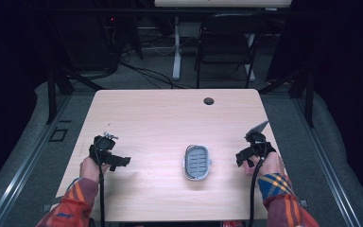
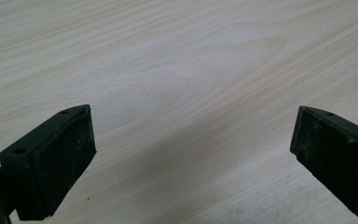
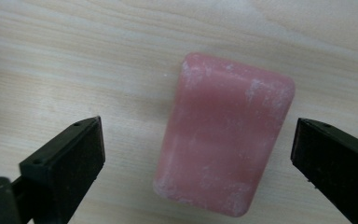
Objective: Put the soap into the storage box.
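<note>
A grey soap dish (image 1: 197,162) with a slotted floor sits empty at lower centre of the high view. At lower left there, the left gripper (image 1: 117,161) rests low, its jaws spread wide over bare wood. In the right gripper view, the right gripper (image 3: 193,154) is wide open around a pink soap bar (image 3: 223,133), which lies flat at centre frame, touching neither jaw. The pale wooden table (image 1: 170,113) stands in a dark room, a black chair (image 1: 226,40) at upper centre.
</note>
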A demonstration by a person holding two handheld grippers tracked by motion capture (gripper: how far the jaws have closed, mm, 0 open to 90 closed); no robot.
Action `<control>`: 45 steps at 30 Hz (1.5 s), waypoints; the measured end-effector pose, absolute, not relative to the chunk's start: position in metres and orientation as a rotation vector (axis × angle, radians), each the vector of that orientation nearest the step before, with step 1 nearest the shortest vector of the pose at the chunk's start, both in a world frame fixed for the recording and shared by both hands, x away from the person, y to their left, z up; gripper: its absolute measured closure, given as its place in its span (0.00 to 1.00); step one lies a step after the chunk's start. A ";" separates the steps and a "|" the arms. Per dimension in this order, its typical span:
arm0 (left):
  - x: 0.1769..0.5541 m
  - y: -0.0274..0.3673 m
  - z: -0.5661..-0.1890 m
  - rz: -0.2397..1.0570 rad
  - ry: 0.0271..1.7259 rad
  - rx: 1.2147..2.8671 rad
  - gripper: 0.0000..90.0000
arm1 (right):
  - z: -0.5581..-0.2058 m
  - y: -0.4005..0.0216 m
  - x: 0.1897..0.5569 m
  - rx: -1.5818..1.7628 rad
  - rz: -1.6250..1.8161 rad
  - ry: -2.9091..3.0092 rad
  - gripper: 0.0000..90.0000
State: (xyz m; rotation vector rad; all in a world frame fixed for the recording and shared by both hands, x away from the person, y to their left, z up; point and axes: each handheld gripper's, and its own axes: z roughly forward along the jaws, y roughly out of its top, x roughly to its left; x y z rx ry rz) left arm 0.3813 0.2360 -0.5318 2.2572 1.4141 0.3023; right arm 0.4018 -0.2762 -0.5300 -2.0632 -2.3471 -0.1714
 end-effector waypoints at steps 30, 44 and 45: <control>0.382 0.236 -0.532 0.312 1.417 2.266 0.00 | -0.542 -0.282 0.403 -2.097 -0.115 -2.326 0.28; 0.382 0.234 -0.533 0.314 1.416 2.268 0.00 | -0.545 -0.284 0.403 -2.074 -0.131 -2.321 0.38; 0.382 0.234 -0.533 0.312 1.416 2.271 0.00 | -0.545 -0.284 0.403 -2.066 -0.129 -2.328 0.39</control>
